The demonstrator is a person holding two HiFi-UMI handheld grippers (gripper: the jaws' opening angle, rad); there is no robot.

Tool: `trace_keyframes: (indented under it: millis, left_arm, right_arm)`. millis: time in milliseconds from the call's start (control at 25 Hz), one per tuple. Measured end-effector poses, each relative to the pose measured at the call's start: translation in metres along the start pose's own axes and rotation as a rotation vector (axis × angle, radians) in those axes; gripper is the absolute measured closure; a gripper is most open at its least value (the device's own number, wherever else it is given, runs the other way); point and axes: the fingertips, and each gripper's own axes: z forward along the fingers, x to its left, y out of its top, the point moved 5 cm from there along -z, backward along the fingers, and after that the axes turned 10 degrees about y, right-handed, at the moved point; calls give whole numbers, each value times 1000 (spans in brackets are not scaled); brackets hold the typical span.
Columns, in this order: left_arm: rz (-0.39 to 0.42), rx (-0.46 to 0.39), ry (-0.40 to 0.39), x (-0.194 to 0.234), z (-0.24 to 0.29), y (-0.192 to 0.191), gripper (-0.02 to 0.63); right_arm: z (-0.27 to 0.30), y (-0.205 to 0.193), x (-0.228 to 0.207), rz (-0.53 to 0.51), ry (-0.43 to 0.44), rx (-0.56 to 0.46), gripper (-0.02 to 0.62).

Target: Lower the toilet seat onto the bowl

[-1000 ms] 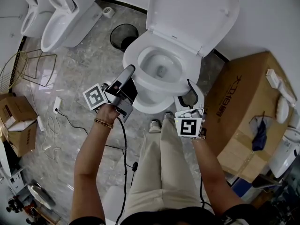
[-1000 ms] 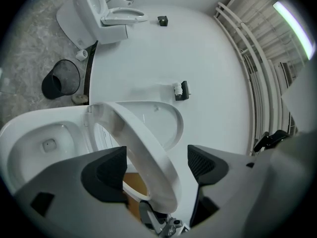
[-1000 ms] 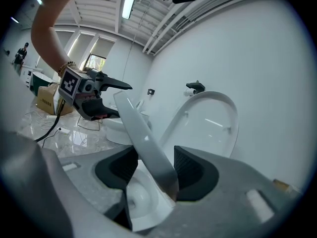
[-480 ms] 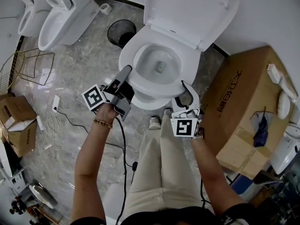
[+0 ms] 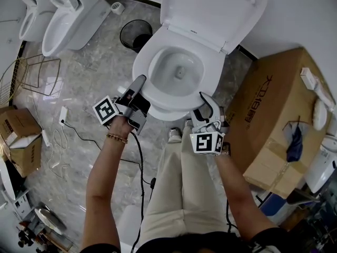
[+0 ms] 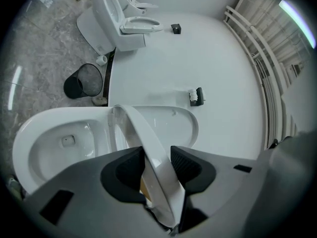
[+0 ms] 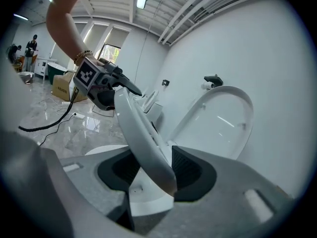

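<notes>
Glossy white plastic seat ring (image 6: 151, 145), thin curved edge, hangs tilted partway above the smooth white ceramic bowl (image 6: 54, 143), not down yet. Both the left tongs (image 6: 157, 160) and right tongs (image 7: 151, 165) clamp its front rim between ribbed black pads, at about 8 and 4 o'clock of the bowl. Both pairs of jaws have just been closing. Vs a second ago: both tongs lower, seat nearer the bowl, rounded white lid (image 5: 216, 9) unchanged, upright against the plain white wall (image 5: 305, 15). Polished grey marble-look floor (image 5: 79, 88). Black mesh bin (image 5: 136, 35) at 10 o'clock of the bowl, brown cardboard box (image 5: 274, 115) at 4.
</notes>
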Motion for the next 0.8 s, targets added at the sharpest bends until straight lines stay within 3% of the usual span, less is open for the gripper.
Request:
trace_keyframes:
  millis: [320,560,680,800]
  left_arm:
    - [-5,7,10,18,-9,-3,473]
    - [-11,14,12,31,-13,-4,485]
    - [-6,24,14,37,-15,-4,485]
    - [1,30,18,42,-17,-4,485]
  right_arm:
    - [-3,-12,18,-67,44,50,410]
    - [-19,-28,28,-35,36,78,407]
    - [-31,-42,28,120,44,81,407]
    - [-41,-63,24,525,98,-26,407]
